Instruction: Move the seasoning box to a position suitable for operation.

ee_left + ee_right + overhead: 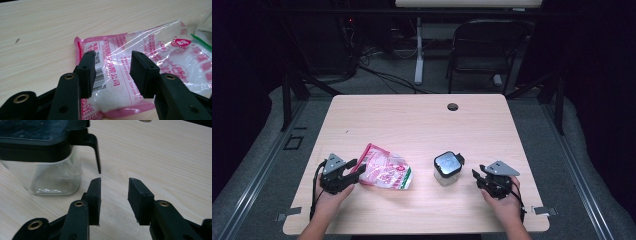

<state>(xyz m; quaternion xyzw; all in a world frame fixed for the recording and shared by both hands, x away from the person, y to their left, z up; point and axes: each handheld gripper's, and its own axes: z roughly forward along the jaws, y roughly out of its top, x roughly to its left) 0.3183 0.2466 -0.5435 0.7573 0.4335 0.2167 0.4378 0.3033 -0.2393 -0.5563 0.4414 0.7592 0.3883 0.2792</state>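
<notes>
While both pairs of jaws stand spread, gripping nothing, the left gripper (113, 68) hovers over the pink-printed clear plastic bag of white grains (140, 65) lying flat; the right gripper (113, 195) sits just beside the black-lidded clear square jar (47, 157) on the pale wooden table (422, 120).

Wooden table (422, 125): bag (384, 173), jar (447, 169)

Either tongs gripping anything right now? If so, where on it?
Nothing held. The left tongs stand open over the barcode end of the pink-printed bag, pads not pressing. The right tongs are open beside the lidded glass jar, apart from it.
</notes>
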